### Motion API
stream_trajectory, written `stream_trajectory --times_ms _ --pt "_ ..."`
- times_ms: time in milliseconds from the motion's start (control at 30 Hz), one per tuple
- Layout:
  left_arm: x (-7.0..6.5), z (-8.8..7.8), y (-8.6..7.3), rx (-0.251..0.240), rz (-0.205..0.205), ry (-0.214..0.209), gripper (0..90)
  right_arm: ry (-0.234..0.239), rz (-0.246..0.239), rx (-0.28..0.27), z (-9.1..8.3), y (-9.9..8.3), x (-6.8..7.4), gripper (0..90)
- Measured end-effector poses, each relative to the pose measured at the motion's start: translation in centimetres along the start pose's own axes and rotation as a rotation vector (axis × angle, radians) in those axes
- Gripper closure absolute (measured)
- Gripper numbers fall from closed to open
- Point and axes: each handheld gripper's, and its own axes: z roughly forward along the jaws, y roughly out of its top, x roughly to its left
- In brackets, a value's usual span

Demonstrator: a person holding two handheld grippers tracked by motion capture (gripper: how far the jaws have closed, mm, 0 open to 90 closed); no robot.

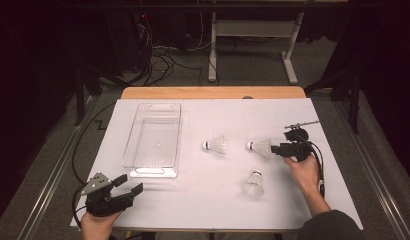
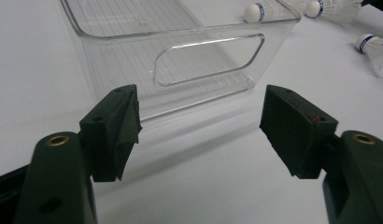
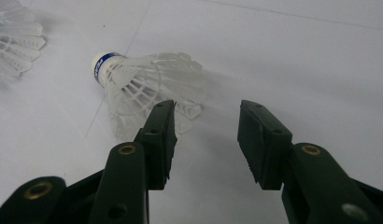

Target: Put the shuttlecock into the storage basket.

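While the right tongs [image 3: 206, 140] sit low over the bench [image 1: 213, 200], their jaws stand apart with nothing clamped; the left pad is just at the skirt edge of the nearest shuttlecock [image 3: 147, 86], whether touching I cannot tell, and the gap between the pads is bare. That shuttlecock lies on its side, cork with a blue band pointing away from the tongs, at the right of the bench in the high view [image 1: 259, 146]. A second shuttlecock [image 1: 216, 145] lies on its side near it toward the middle, and a third [image 1: 253, 184] lies closer to the person. Left tongs [image 1: 127, 186] are held at the near left corner, jaws wide apart, empty, facing the short handle wall of a clear plastic bin [image 2: 189, 51]. The bin stands at the left of the bench, near the left tongs but apart from them.
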Motion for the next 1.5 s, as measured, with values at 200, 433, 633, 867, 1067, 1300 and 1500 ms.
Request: stream_trajectory --times_ms 200,433,633,867,1067,1300,1500 --pt "0.0 0.0 0.0 -0.001 -0.003 0.0 29.5 0.016 -0.005 -0.018 -0.9 -0.8 0.1 57.0" --pt "0.0 0.0 0.0 -0.002 -0.003 0.001 29.4 0.047 -0.012 -0.041 -2.0 -1.6 0.5 57.0" --pt "0.0 0.0 0.0 -0.002 -0.004 0.0 29.4 0.069 -0.031 -0.06 -2.5 -1.7 1.3 57.0" --pt "0.0 0.0 0.0 -0.003 -0.003 0.0 29.5 0.085 -0.049 -0.057 -2.4 -1.6 1.9 58.2" --pt "0.0 -0.1 0.0 -0.003 -0.003 0.0 29.5 0.093 -0.043 -0.06 -2.0 -1.3 2.0 59.5" --pt "0.0 -0.1 0.0 -0.001 -0.003 0.0 29.5 0.101 -0.022 -0.053 -1.4 -1.0 1.9 60.9" --pt "0.0 -0.1 0.0 -0.002 -0.003 0.001 29.5 0.111 -0.014 -0.052 -1.1 -0.7 2.0 62.4"
